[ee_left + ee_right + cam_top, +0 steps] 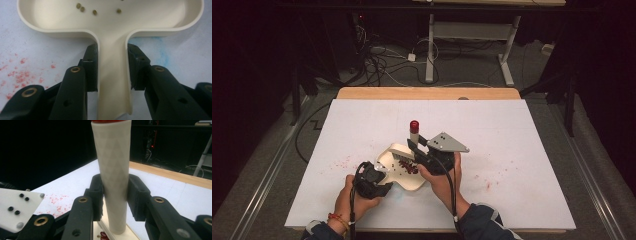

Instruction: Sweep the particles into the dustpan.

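A cream dustpan lies on the white table, with several small red pieces in it. My left gripper is shut on its handle; the black jaws press on both sides of it, and my left gripper sits just behind the pan's tray. My right gripper is shut on the cream handle of a brush with a red cap. The brush stands upright with its head at the pan's far rim. In the right gripper view, the jaws of my right gripper clamp the handle low down.
Red specks stain the white sheet left of the pan and to its right. A few small beads lie inside the pan. The wooden table edge runs along the far side, with cables and desk legs on the floor beyond.
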A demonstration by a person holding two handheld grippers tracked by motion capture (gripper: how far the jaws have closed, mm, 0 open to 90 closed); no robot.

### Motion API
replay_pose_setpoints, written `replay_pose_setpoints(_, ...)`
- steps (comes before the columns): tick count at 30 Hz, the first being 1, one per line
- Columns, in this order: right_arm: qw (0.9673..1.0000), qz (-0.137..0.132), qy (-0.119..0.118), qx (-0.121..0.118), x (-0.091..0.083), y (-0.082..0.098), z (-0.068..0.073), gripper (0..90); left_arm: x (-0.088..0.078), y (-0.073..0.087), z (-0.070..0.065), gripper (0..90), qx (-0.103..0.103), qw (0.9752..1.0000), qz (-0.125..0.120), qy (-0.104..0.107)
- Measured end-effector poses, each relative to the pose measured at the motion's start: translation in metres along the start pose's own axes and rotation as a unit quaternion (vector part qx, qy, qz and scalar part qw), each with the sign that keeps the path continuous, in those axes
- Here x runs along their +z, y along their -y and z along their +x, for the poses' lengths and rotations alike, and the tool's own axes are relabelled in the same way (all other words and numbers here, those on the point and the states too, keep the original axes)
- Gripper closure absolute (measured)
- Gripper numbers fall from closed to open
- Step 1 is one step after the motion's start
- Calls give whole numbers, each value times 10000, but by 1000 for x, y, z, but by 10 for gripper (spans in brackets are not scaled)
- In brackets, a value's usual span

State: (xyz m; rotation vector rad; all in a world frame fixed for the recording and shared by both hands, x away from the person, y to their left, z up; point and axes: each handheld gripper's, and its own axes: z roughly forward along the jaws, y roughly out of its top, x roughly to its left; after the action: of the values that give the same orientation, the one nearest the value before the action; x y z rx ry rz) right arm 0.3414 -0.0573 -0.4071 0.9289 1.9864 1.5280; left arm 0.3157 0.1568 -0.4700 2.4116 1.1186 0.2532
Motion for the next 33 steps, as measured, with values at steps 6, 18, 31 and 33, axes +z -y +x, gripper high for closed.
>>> replay_pose_setpoints(6, 9999, -56, -103, -39, 1, -2, -6, 693, 0, 1, 0, 637, 111, 9999, 27, -30)
replay_pose_setpoints(18, 9991, -335, -251, 34, -2, -12, -26, 701, 0, 4, 1, 637, 160, 9999, 27, 2)
replay_pose_setpoints(31, 9987, -416, -88, -276, -39, -28, -52, 701, -5, 11, 6, 637, 224, 9997, 76, 45)
replay_pose_setpoints(33, 9988, -365, -58, -308, -44, -26, -54, 701, -7, 14, 6, 637, 275, 9996, 91, 32)
